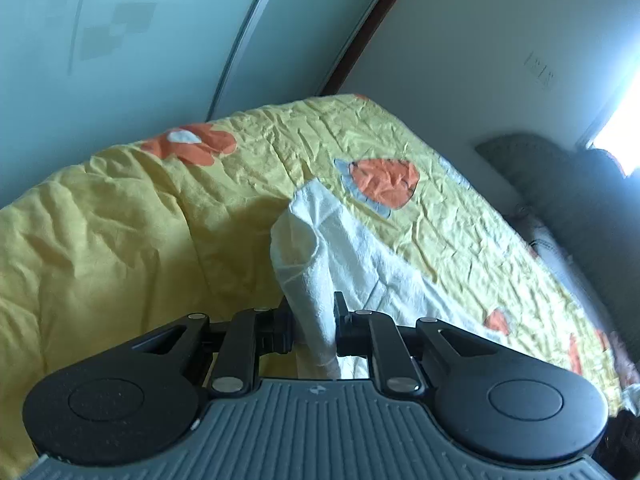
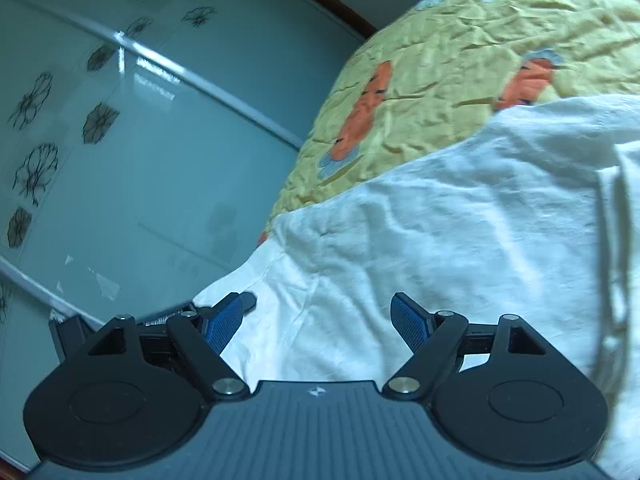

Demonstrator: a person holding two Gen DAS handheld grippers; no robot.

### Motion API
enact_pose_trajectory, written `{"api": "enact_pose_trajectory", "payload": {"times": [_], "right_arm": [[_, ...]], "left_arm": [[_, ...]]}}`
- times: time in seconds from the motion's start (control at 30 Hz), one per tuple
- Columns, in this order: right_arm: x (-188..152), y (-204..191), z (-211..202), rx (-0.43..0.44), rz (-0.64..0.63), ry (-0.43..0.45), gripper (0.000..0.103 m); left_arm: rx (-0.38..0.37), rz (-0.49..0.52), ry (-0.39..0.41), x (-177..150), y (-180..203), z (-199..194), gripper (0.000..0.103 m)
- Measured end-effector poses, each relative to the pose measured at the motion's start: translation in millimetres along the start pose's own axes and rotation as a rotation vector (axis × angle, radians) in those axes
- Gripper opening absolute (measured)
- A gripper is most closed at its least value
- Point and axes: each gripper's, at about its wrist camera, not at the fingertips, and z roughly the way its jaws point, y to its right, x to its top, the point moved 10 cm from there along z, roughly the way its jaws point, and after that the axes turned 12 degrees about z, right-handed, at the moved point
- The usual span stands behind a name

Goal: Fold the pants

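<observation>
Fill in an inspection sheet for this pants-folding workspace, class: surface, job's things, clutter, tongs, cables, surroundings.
Surface: bed under a wrinkled yellow quilt with orange patches.
Job's things: white pants spread on the quilt; one bunched fold lifted in the left tongs.
Clutter: dark heap beyond the bed, too blurred to name.
Tongs: left tongs shut on the pants; right tongs open over the cloth, gripping nothing.
Cables: nothing seen.
Surroundings: frosted glass panels with flower prints; white wall; bright window.

Left gripper (image 1: 316, 320) clamped, right gripper (image 2: 320, 320) wide.
</observation>
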Motion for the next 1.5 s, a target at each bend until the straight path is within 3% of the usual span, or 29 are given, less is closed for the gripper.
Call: {"api": "enact_pose_trajectory", "payload": {"times": [0.1, 0.33, 0.5, 0.6, 0.7, 0.77, 0.87, 1.07, 1.3, 1.33, 1.4, 1.47, 1.5], "right_arm": [[8.1, 17.4, -0.8, -0.034, 0.056, -0.027, 0.082], [27.6, 31.5, -31.3, 0.055, 0.148, 0.003, 0.082], [43.1, 44.4, -66.0, 0.199, 0.262, 0.067, 0.082], [48.9, 55.8, -83.4, 0.25, 0.307, 0.084, 0.082], [50.3, 76.4, -85.9, 0.221, 0.35, 0.067, 0.08], [49.8, 84.3, -84.3, 0.189, 0.35, 0.052, 0.08], [50.5, 80.6, -79.0, 0.154, 0.305, 0.037, 0.08], [47.1, 74.0, -62.8, 0.031, 0.22, -0.012, 0.08], [29.6, 59.9, -49.1, -0.113, 0.037, -0.04, 0.081], [27.7, 56.9, -46.6, -0.12, 0.016, -0.036, 0.079], [21.4, 53.5, -39.5, -0.145, -0.022, -0.045, 0.045], [18.3, 53.4, -35.0, -0.137, -0.015, -0.061, 0.022], [17.7, 50.2, -36.4, -0.105, -0.005, -0.061, 0.016]], "left_arm": [[-0.014, 0.075, 0.041, 5.0, 26.5, -9.1, 0.015], [-0.079, 0.319, 0.127, -18.4, 117.4, -27.6, 0.015], [-0.2, 0.42, 0.058, -62.5, 181.6, -18.7, 0.015], [-0.201, 0.473, -0.006, -92.9, 199.6, 3.3, 0.015], [-0.2, 0.54, -0.039, -111.6, 207.9, 19.4, 0.021], [-0.219, 0.596, -0.018, -116.4, 212.5, 20.4, 0.034], [-0.264, 0.651, 0.0, -119.7, 214.0, 13.6, 0.041], [-0.336, 0.62, 0.02, -116.4, 195.9, -40.7, 0.051], [-0.207, 0.474, 0.149, -74.2, 124.9, -90.5, 0.062], [-0.189, 0.452, 0.156, -68.3, 115.3, -92.4, 0.062], [-0.152, 0.411, 0.169, -57.5, 99.0, -93.1, 0.062], [-0.125, 0.366, 0.175, -48.2, 86.6, -94.3, 0.063], [-0.118, 0.345, 0.175, -44.4, 82.3, -94.2, 0.063]]}}
